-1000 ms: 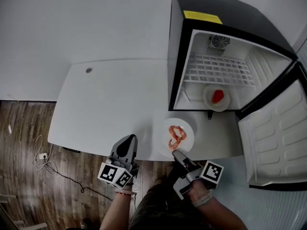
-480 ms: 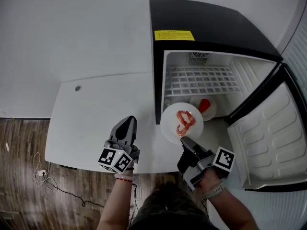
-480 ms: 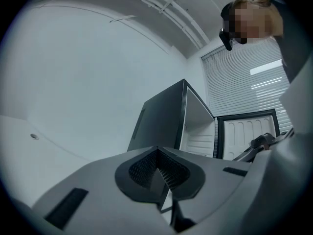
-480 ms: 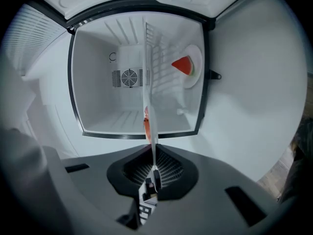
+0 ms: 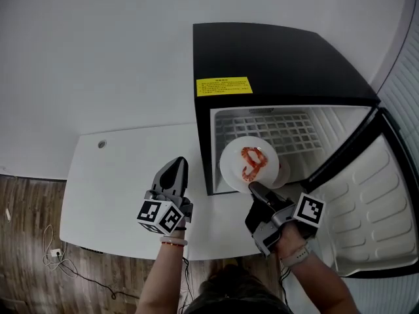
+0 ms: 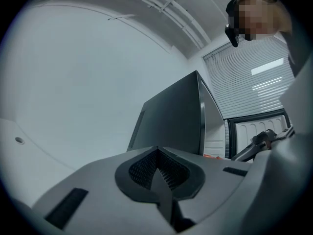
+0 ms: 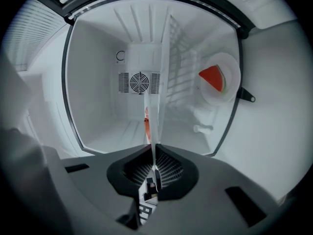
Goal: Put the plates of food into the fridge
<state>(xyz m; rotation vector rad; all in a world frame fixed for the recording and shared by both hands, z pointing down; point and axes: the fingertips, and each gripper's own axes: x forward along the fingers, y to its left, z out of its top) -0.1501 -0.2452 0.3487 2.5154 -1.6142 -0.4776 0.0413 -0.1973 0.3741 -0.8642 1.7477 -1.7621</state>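
Note:
My right gripper is shut on the near rim of a white plate with curled orange-red food on it, held level at the mouth of the open black fridge. In the right gripper view this plate shows edge-on between the pads, pointing into the white fridge interior. A second white plate with a red wedge of food lies on the fridge floor. My left gripper hovers shut and empty over the white table, left of the fridge; its closed tips face the fridge's black side.
The fridge door stands swung open to the right. A white wire shelf spans the upper fridge, with a round fan grille on the back wall. A wooden floor lies left below the table.
My right gripper has lifted the plate of orange-red food off the table's front edge and carried it up to the fridge opening. The left gripper has barely moved.

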